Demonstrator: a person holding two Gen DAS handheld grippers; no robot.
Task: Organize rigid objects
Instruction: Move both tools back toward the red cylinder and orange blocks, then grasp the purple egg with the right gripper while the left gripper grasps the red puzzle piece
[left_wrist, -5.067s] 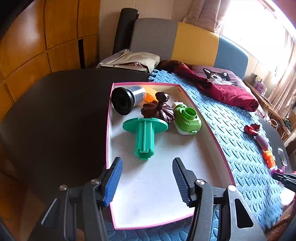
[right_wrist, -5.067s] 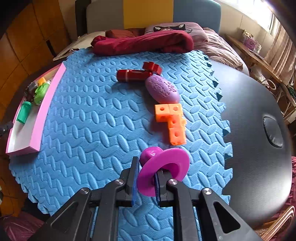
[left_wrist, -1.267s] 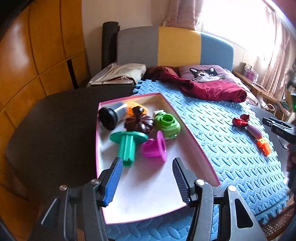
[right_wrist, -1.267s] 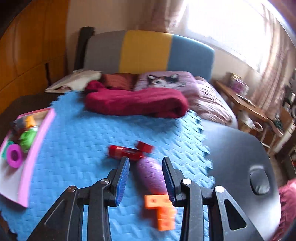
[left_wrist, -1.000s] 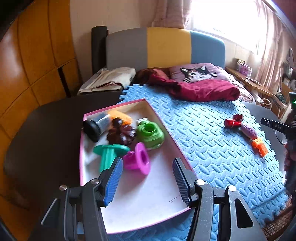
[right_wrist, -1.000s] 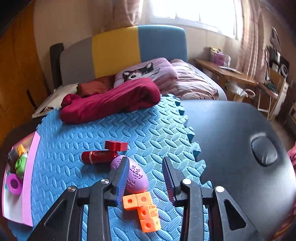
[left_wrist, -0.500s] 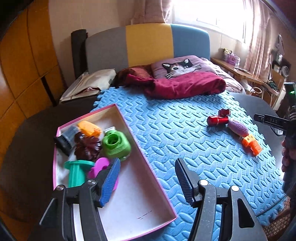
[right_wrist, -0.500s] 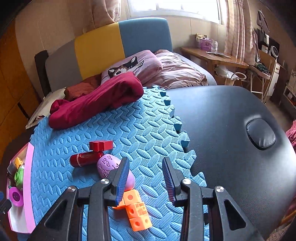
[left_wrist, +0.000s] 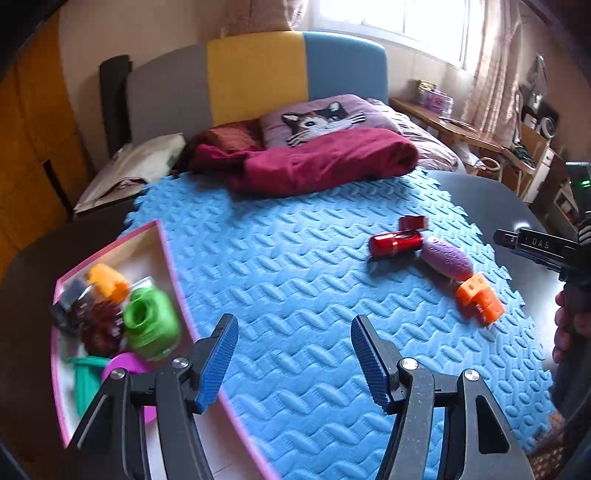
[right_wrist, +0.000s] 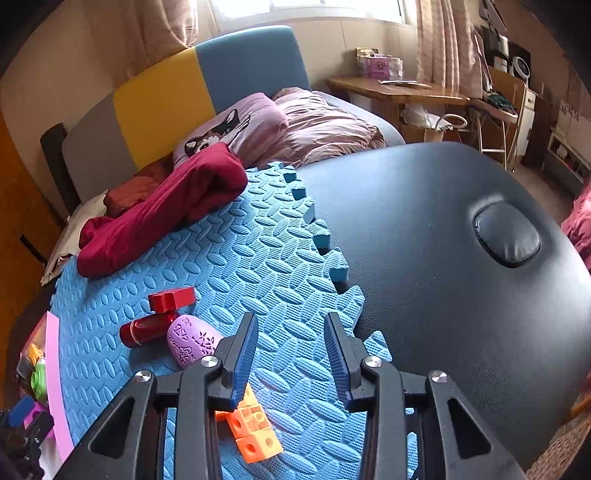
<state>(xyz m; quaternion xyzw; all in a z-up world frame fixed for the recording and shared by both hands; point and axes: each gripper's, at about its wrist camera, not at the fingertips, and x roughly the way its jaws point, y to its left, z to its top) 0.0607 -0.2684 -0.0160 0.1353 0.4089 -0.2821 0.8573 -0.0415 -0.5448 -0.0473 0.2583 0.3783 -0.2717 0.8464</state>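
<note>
I hold both the left gripper (left_wrist: 291, 350) and the right gripper (right_wrist: 290, 350) released and empty above the blue foam mat (left_wrist: 295, 266). The orange plastic cube block (right_wrist: 251, 435), purple patterned egg (right_wrist: 192, 341) and red metal cylinder (right_wrist: 149, 328) lie loose there, awaiting the pink-rimmed tray (left_wrist: 164, 243) that gathers sorted pieces.

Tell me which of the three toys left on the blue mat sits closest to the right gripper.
The orange blocks: they lie just under the right gripper, beside its left finger. The purple egg is farther out, and the red cylinder beyond it.
</note>
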